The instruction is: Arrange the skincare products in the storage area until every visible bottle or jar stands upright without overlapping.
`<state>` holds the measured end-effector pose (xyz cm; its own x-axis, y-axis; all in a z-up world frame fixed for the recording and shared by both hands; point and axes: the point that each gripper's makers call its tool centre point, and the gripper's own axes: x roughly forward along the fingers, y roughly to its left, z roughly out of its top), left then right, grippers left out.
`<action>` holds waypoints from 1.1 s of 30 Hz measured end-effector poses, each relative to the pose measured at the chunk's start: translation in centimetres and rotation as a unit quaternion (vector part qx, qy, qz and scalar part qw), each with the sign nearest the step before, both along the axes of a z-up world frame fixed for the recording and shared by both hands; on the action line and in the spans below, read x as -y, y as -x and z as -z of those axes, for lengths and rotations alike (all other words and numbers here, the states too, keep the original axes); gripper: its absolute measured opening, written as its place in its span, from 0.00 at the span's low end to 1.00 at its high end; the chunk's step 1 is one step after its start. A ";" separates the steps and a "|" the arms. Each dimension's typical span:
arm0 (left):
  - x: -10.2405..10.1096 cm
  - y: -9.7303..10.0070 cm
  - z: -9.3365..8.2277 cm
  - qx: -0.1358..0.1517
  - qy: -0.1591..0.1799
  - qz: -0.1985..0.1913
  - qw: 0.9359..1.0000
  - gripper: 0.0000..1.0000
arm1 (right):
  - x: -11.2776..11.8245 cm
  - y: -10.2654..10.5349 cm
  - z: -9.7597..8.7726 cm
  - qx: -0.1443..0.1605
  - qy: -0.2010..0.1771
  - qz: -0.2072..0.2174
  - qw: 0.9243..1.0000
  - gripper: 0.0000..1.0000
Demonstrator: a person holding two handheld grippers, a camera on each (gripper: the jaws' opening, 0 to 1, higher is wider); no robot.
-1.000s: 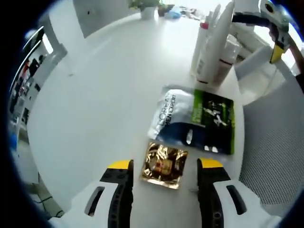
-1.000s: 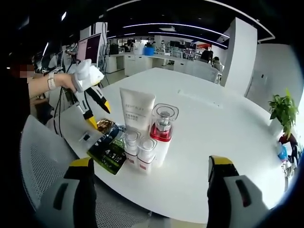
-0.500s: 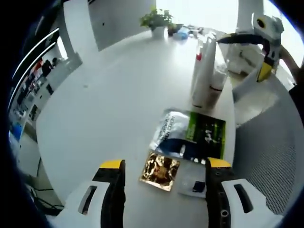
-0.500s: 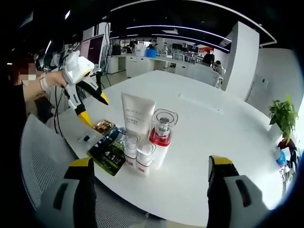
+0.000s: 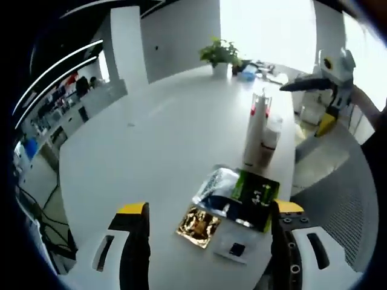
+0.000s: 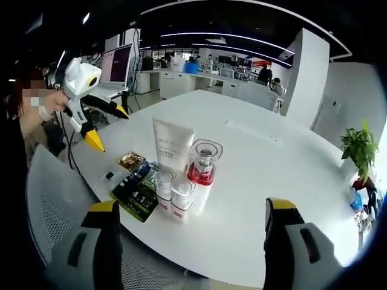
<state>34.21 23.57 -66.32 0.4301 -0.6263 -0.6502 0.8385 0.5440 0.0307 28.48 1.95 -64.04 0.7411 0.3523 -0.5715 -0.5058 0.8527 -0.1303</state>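
1. A round white table (image 6: 284, 175) is filling the middle of both views, with open-plan office desks and ceiling light strips sitting behind it in the right gripper view and a potted plant (image 5: 221, 55) standing at the table's far edge, upper centre of the left gripper view.
2. Skincare cluster is standing upright at centre of the right gripper view: a white tube (image 6: 172, 145) on its cap, a red-collared bottle (image 6: 201, 175) just beside it, two small white jars (image 6: 172, 193) in front, touching one another.
3. In the left gripper view the same cluster is showing right of centre.
4. Flat packets are lying near the frame's lower centre: a green-and-black sachet (image 5: 254, 196), a silver-blue sachet (image 5: 214, 184) partly overlapped by it, a gold foil packet (image 5: 198, 223) just beside them.
5. Left gripper (image 5: 208, 211) is hovering with jaws apart, nothing between them; it is also showing at upper left of the right gripper view.
6. Right gripper (image 6: 190, 208) is hanging with jaws wide apart, gripping nothing.
7. A mesh chair (image 5: 338, 187) is sitting at right.
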 end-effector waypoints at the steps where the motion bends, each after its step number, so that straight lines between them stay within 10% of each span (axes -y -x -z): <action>1: -0.2 0.0 -0.1 0.002 0.002 -0.005 1.000 0.81 | -0.1 0.0 0.0 0.000 -0.005 -0.001 1.000 1.00; 33: -2.6 3.5 -2.9 0.026 0.056 -0.076 0.995 0.97 | -1.5 0.0 -0.3 0.000 -0.022 -0.018 1.000 1.00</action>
<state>30.69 26.17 -63.41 0.5565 -0.6185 -0.5547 0.7455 0.6665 0.0046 28.48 3.47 -63.75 0.7274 0.4032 -0.5553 -0.5358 0.8392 -0.0925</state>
